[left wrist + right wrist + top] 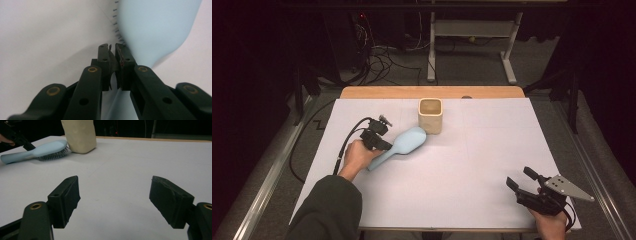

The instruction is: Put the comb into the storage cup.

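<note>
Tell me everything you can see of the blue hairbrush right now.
The blue hairbrush is pale blue, smooth plastic by its look, with an oval head and a tapering handle. It lies on the white table cover, bristles down, head toward the beige cup and close against it; contact is unclear. Dark bristles show under the head. The left gripper, jaws shut, is at the neck where handle meets head; whether it touches there is unclear.

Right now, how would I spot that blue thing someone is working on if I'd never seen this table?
Start at the white table and find the cream cup near its far edge. Just left of it lies the hairbrush, bristles down, its head at the cup's base and its handle pointing back toward the person. It is the only pale blue object, and the left gripper is on its handle.
</note>
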A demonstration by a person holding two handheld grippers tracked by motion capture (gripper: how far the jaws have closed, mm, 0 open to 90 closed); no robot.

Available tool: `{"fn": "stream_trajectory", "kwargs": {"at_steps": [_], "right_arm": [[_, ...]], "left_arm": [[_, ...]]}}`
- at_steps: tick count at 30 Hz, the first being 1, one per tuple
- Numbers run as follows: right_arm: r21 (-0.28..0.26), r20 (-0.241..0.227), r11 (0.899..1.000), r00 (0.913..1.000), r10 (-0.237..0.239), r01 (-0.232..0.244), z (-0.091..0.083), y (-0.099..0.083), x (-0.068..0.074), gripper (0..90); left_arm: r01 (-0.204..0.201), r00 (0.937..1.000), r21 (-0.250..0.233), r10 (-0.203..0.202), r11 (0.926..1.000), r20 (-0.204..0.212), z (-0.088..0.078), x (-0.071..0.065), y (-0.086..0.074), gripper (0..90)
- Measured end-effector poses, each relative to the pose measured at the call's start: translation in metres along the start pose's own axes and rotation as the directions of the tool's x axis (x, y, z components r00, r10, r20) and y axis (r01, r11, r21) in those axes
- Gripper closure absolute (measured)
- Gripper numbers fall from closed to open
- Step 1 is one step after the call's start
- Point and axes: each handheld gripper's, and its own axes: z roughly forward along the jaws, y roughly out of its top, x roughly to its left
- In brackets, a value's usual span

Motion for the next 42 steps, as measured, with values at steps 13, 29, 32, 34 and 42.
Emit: {"fn": "stream_trajectory", "kwargs": {"at_steps": [13, 29, 32, 34, 42], "right_arm": [[0.001, 0.0, 1.0, 1.0, -0.005, 0.005, 0.001, 0.0, 0.001, 25.4], [0.001, -0.002, 1.0, 1.0, -0.007, 0.007, 0.001, 0.0, 0.001, 25.4], [0.002, 0.0, 1.0, 1.0, -0.006, 0.006, 0.001, 0.0, 0.001, 25.4], [0.001, -0.001, 1.0, 1.0, -0.006, 0.006, 0.001, 0.0, 0.001, 25.4], [0.001, -0.003, 1.0, 1.0, -0.006, 0.006, 0.001, 0.0, 0.001, 25.4]], "left_arm": [[-0.003, 1.0, -0.042, 0.002, 0.9991, -0.009, -0.003, -0.014, -0.02, 82.7], [0.003, 0.9996, -0.086, -0.005, 0.9963, -0.026, -0.009, -0.022, -0.034, 73.9], [0.009, 0.9992, -0.098, -0.013, 0.9952, -0.039, -0.013, -0.023, -0.036, 67.0], [0.02, 0.9992, -0.112, -0.024, 0.9935, -0.032, -0.017, -0.023, -0.037, 62.9], [0.031, 0.9992, -0.136, -0.034, 0.9902, -0.022, -0.026, -0.033, -0.039, 50.9]]}}
